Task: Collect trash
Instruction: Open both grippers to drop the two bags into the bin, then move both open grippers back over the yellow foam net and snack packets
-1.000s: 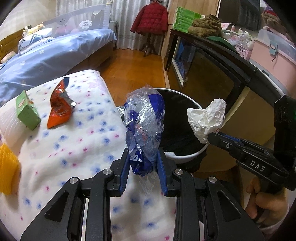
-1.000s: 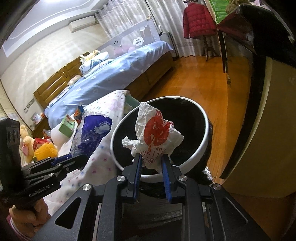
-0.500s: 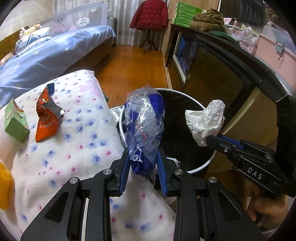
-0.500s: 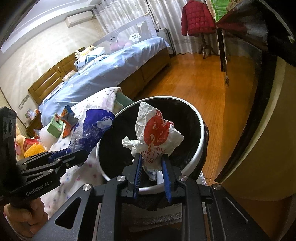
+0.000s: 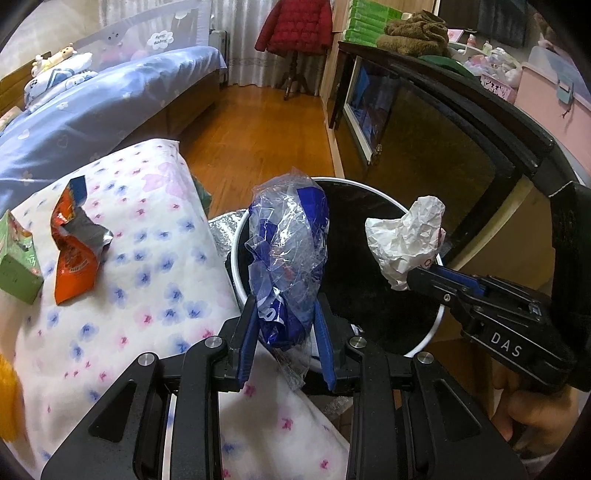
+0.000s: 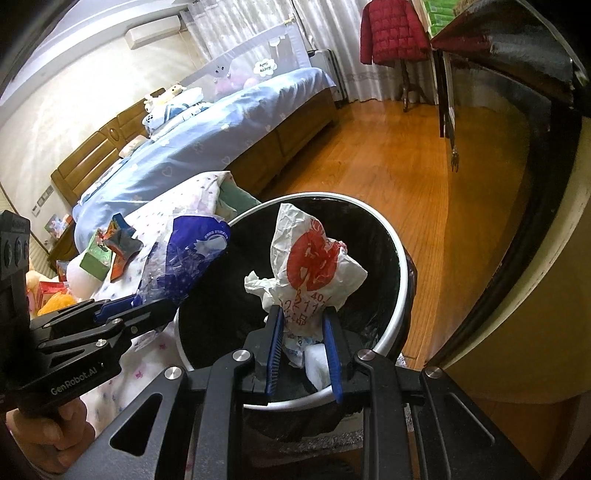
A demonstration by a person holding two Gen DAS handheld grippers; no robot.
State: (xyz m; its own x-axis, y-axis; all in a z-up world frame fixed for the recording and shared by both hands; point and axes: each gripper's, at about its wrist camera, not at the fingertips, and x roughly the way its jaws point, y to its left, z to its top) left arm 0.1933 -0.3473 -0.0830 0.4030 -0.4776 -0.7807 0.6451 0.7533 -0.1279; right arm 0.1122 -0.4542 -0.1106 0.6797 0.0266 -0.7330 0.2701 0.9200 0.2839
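A: Left claw [image 5: 286, 326], nearest: both blue pads press a crumpled clear-and-blue plastic bag [image 5: 290, 258], which stands above the near-left rim of the bin [image 5: 424, 341].

B: Right claw [image 6: 304, 332]?

A: Narrow, jaws just opened a little, pads either side of the white paper wrapper with red print [image 6: 314, 266]; it sits between them over the bin's mouth.

B: Bin contents?

A: Black liner; white scraps at the bottom below the right claw.

B: Farther out?

A: On the flowered blanket [image 5: 129, 295] left of the bin: an orange snack packet [image 5: 74, 254], torn open, and just beside it a green carton [image 5: 18, 266]. Beyond, a bed with blue cover [image 5: 92, 107], then a red jacket [image 5: 295, 26] on a stand
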